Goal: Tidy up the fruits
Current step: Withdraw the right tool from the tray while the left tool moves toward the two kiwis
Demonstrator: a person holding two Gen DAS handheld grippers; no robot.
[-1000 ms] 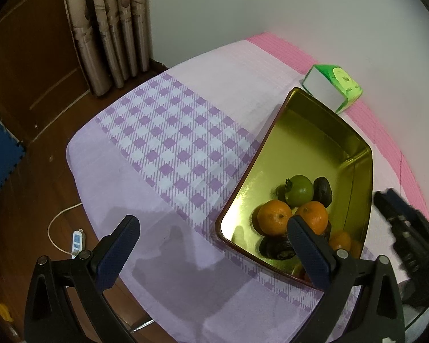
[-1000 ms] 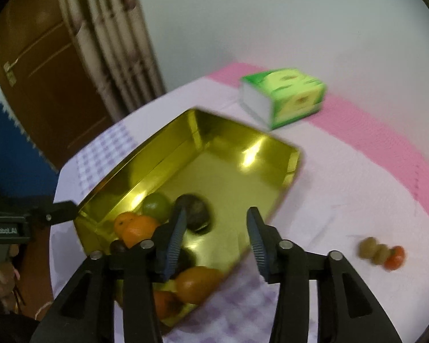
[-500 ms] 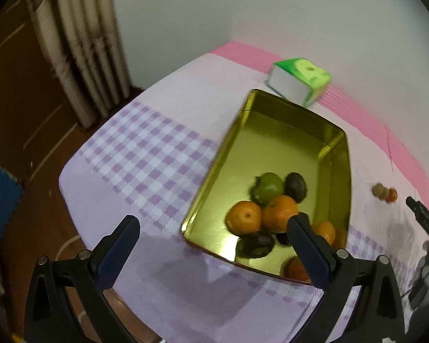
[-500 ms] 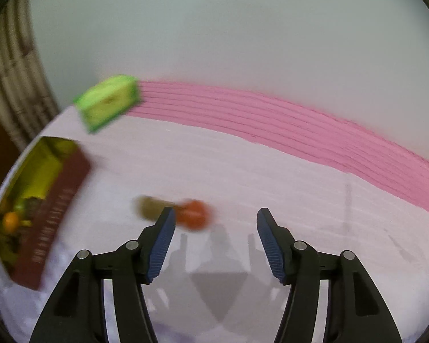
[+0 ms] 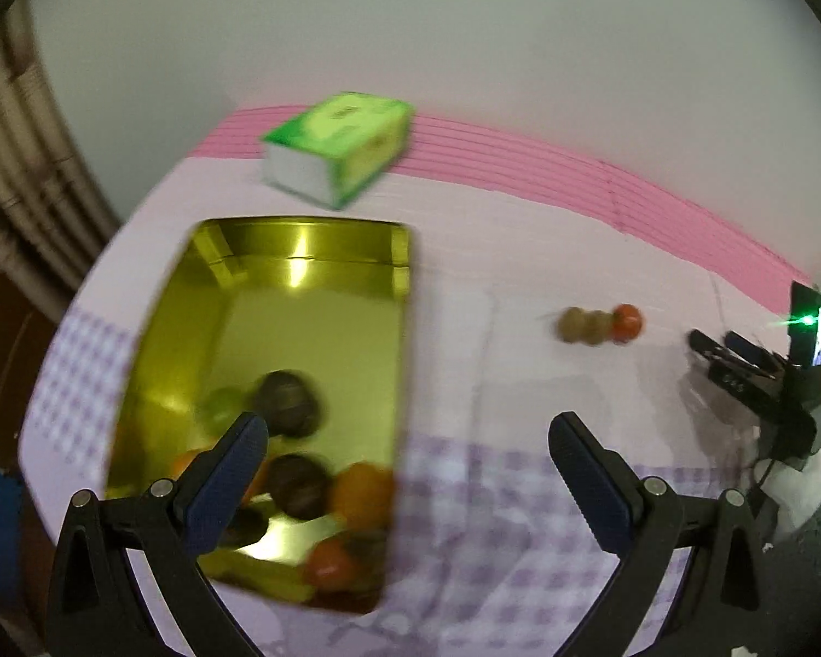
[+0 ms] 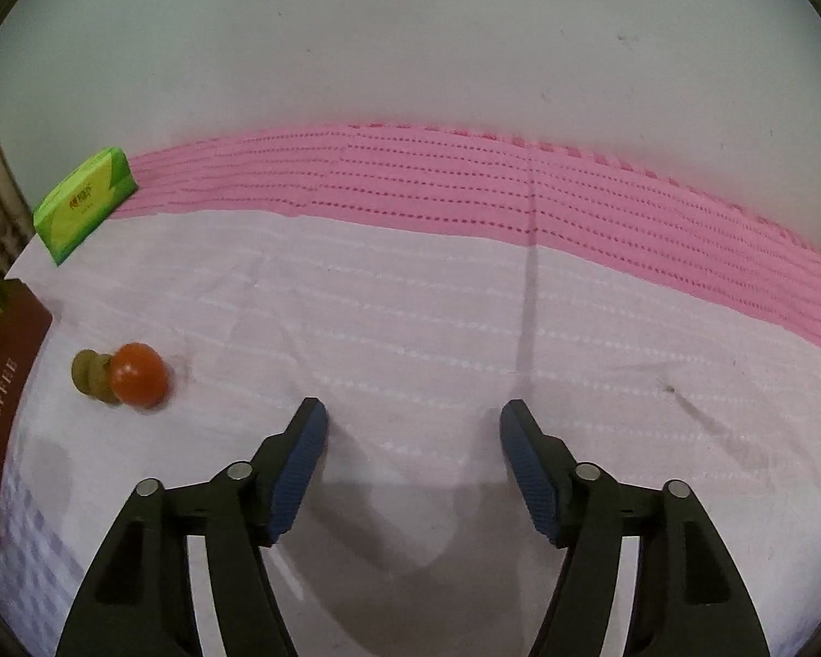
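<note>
A gold tin (image 5: 323, 252) lies on the cloth-covered table and holds several fruits: oranges (image 5: 362, 493), dark ones (image 5: 290, 402) and a green one (image 5: 221, 408). My left gripper (image 5: 408, 443) hovers open above the tin's right edge, with nothing between its fingers. On the bare cloth lie a small red-orange fruit (image 6: 138, 375) and two brown-green fruits (image 6: 90, 372) touching it; in the left wrist view the red fruit (image 5: 626, 322) and the brown ones (image 5: 583, 326) sit right of the tin. My right gripper (image 6: 413, 427) is over the cloth to their right, jaws opening and empty.
A green tissue box (image 5: 339, 145) stands at the back by the pink mat (image 6: 520, 186) along the wall. The tin's dark red outer side (image 6: 3, 378) shows at the left of the right wrist view. Curtains (image 5: 22, 175) hang at the far left.
Both views have swung to the right across the table. The right gripper left the tin, came down over the cloth near the loose fruits, and its jaws have widened. The left stayed open.
</note>
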